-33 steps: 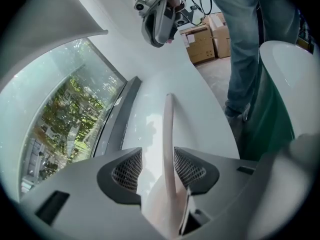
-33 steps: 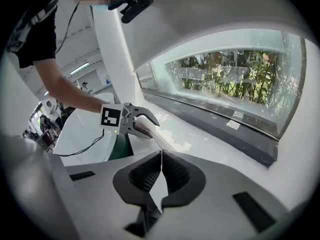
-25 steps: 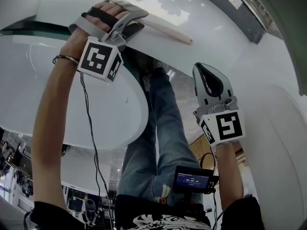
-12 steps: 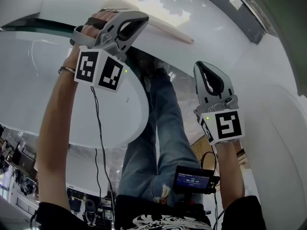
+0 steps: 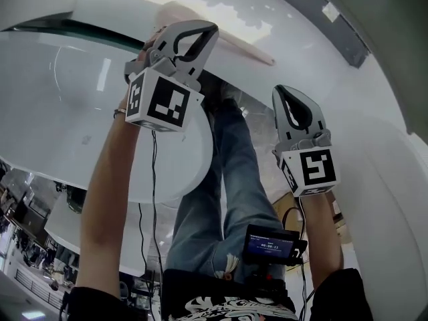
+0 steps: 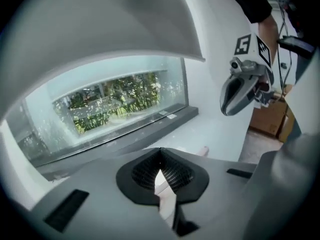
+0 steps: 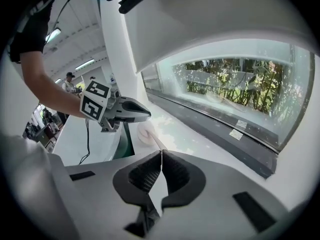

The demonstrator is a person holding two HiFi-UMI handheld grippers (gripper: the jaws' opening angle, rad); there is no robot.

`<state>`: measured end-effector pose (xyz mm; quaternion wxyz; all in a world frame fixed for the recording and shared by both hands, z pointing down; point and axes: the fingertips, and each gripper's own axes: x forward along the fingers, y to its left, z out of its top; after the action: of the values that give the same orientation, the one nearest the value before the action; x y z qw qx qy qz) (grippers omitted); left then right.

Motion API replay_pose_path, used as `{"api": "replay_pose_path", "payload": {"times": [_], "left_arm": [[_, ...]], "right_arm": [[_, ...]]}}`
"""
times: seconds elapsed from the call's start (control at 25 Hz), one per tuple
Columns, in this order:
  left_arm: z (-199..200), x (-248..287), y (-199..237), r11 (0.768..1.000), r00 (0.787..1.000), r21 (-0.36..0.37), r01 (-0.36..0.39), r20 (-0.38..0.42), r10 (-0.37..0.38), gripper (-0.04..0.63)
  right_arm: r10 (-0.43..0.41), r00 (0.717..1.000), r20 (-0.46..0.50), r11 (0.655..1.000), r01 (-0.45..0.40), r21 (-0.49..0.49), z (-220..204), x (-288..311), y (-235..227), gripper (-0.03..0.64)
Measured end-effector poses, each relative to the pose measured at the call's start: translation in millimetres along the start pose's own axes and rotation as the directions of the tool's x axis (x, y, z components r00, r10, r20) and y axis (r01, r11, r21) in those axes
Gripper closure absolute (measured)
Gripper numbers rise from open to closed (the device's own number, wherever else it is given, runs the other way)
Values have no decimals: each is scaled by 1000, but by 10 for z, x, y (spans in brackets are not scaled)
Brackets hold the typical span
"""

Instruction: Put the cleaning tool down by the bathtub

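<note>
The cleaning tool [image 5: 249,50], a brush with a pale wooden handle, lies on the white ledge [image 5: 301,42] beside the bathtub [image 5: 73,119]. Its round head [image 7: 145,132] and handle show in the right gripper view, and its handle tip [image 6: 204,151] in the left gripper view. My left gripper [image 5: 204,31] hovers just above the tool, shut and empty, jaws [image 6: 160,153] pressed together. My right gripper [image 5: 286,92] hangs to the right over the gap between tub and ledge, also shut with nothing in it [image 7: 161,154]. Each gripper sees the other: the left gripper [image 7: 144,115], the right gripper [image 6: 227,106].
A long window with a dark sill [image 7: 225,129] runs behind the ledge. The person's jeans-clad legs [image 5: 227,179] stand on the floor between tub and wall. A small screen device [image 5: 269,246] hangs at the waist. A cardboard box [image 6: 267,124] sits on the floor.
The left gripper has lifted off the tool, rolled upright and closed its jaws. The tool stays lying on the ledge. The right gripper has kept still.
</note>
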<state>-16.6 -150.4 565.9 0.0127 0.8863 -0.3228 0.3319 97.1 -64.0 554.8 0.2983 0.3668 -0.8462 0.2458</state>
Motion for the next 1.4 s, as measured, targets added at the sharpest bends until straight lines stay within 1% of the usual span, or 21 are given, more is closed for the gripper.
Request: {"api": "replay_pose_path", "payload": {"times": [0.08, 0.12, 0.2, 0.28, 0.32, 0.36, 0.4, 0.44, 0.48, 0.52, 0.56, 0.64, 0.88, 1.0, 1.04, 1.08, 1.16, 1.24, 1.32, 1.4], "left_arm": [[124, -139, 21, 995, 998, -95, -26, 50, 31, 580], [191, -222, 44, 991, 996, -125, -37, 72, 47, 580], [312, -400, 101, 988, 992, -141, -64, 101, 79, 580], [411, -584, 146, 984, 986, -148, -96, 123, 114, 580], [468, -686, 165, 980, 980, -164, -110, 146, 134, 580], [533, -803, 187, 972, 971, -203, -120, 180, 157, 580], [598, -936, 219, 955, 958, -268, -127, 217, 188, 578], [649, -1077, 261, 930, 943, -342, -136, 242, 227, 578], [680, -1221, 305, 903, 931, -403, -151, 249, 267, 578], [693, -1357, 343, 882, 922, -439, -171, 244, 300, 578], [696, -1482, 370, 868, 916, -457, -194, 234, 327, 578], [706, -1700, 382, 850, 906, -474, -228, 217, 364, 580], [826, -2206, 312, 817, 889, -512, -266, 196, 413, 578], [896, -2431, 272, 798, 894, -547, -252, 184, 409, 578], [946, -2512, 252, 795, 894, -553, -249, 184, 408, 578], [1026, -2591, 252, 792, 889, -556, -252, 191, 417, 578], [1231, -2744, 288, 782, 867, -567, -260, 219, 447, 578], [1367, -2890, 303, 775, 862, -578, -258, 225, 454, 580], [1494, -3051, 323, 773, 855, -576, -266, 229, 465, 580], [1627, -3208, 380, 779, 849, -559, -282, 232, 474, 580]], "right_arm": [[5, 1000, 14, 1000, -5, -13, 117, -41, 56, 589], [6, 1000, 25, 1000, -5, -24, 190, -64, 81, 589], [4, 999, 54, 999, -2, -42, 332, -121, 121, 589], [-18, 997, 76, 998, 22, -51, 433, -206, 142, 589], [-31, 996, 86, 998, 36, -54, 473, -259, 158, 589], [-42, 994, 96, 997, 48, -57, 511, -316, 184, 589], [-48, 993, 107, 997, 55, -60, 549, -376, 222, 589], [-52, 992, 119, 996, 59, -64, 591, -435, 269, 589], [-54, 990, 130, 996, 63, -66, 635, -493, 319, 589], [-59, 989, 139, 995, 68, -66, 681, -548, 363, 589], [-64, 987, 148, 995, 74, -66, 731, -597, 401, 589], [-76, 984, 161, 994, 86, -60, 834, -707, 468, 589], [-80, 977, 197, 995, 90, -44, 1188, -1108, 653, 589], [-91, 976, 199, 994, 102, -46, 1325, -1279, 744, 589], [-92, 975, 200, 994, 104, -46, 1373, -1344, 777, 589], [-95, 974, 205, 993, 107, -47, 1435, -1411, 801, 589], [-108, 970, 218, 991, 122, -52, 1581, -1540, 826, 589], [-123, 965, 233, 989, 139, -54, 1737, -1657, 851, 589], [-130, 959, 250, 987, 148, -56, 1900, -1775, 899, 589], [-128, 953, 274, 986, 151, -66, 2103, -1888, 952, 589]]}}
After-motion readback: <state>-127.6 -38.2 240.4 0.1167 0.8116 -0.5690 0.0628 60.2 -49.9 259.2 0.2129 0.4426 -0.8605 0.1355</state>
